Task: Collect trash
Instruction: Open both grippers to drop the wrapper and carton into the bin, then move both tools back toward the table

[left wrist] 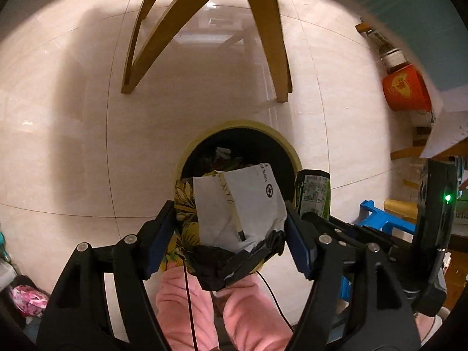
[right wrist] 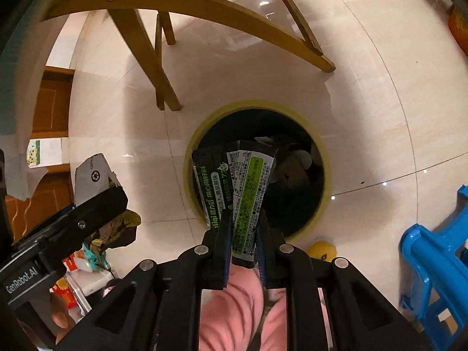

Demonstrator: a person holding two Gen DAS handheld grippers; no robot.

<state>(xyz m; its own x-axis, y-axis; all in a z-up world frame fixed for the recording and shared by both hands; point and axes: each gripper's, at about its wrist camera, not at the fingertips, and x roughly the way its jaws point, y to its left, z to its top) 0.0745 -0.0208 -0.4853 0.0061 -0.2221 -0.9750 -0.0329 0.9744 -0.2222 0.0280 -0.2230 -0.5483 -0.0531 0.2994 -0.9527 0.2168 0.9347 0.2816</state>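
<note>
- left gripper points nearly straight down, jaws wide. Crumpled white carton w/ a recycle mark sits between the pads, bundled w/ floral-print paper and some black plastic film
- bundle looks like it touches both pads, but tbh can't tell if it's actually pinched or just sitting there
- the carton is right above the near edge of the trash bin, a round bin w/ a yellowish rim and dark liner, already got rubbish inside
- right gripper is clamped tight on a black & green snack wrapper. Wrapper sticks out past the fingertips, over the bin's opening
- both grippers side by side, left one's carton just beside the right one's wrapper
- bin stands on a glossy pale tiled floor, wooden chair legs beyond it
- blue plastic stool on the right, orange mug further off
- person's pink clothing visible under the grippers
</note>
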